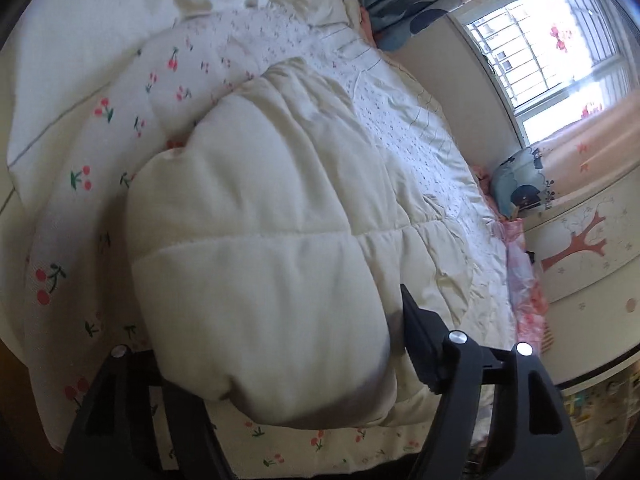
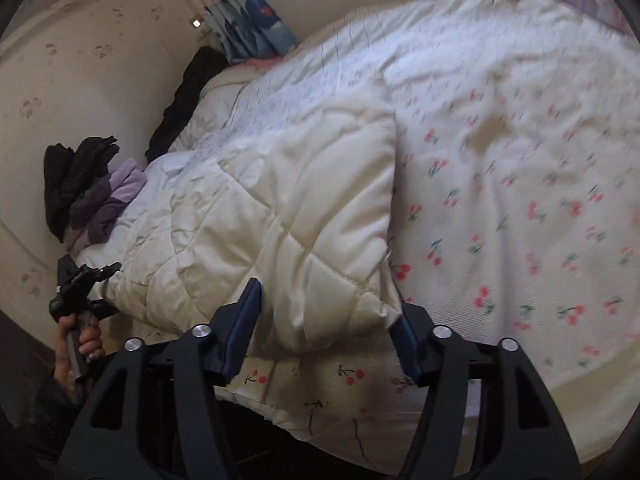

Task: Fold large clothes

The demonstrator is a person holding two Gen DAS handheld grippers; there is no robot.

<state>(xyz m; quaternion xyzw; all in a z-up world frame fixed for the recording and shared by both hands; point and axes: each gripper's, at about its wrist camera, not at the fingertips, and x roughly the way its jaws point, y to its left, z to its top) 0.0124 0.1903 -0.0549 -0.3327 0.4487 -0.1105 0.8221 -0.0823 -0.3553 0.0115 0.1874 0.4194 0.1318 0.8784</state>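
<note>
A cream quilted puffer coat lies folded on the bed; it also shows in the right wrist view. My left gripper is wide open with the coat's thick folded end bulging between its fingers; its left finger is hidden under the fabric. My right gripper is open, its blue-padded fingers on either side of the coat's near corner. The left gripper also shows in the right wrist view, held in a hand at the coat's far end.
A cherry-print bedsheet covers the bed. Dark and purple clothes are piled by the wall. A window, curtains and a blue pillow lie beyond the bed. The bed's near edge runs under my right gripper.
</note>
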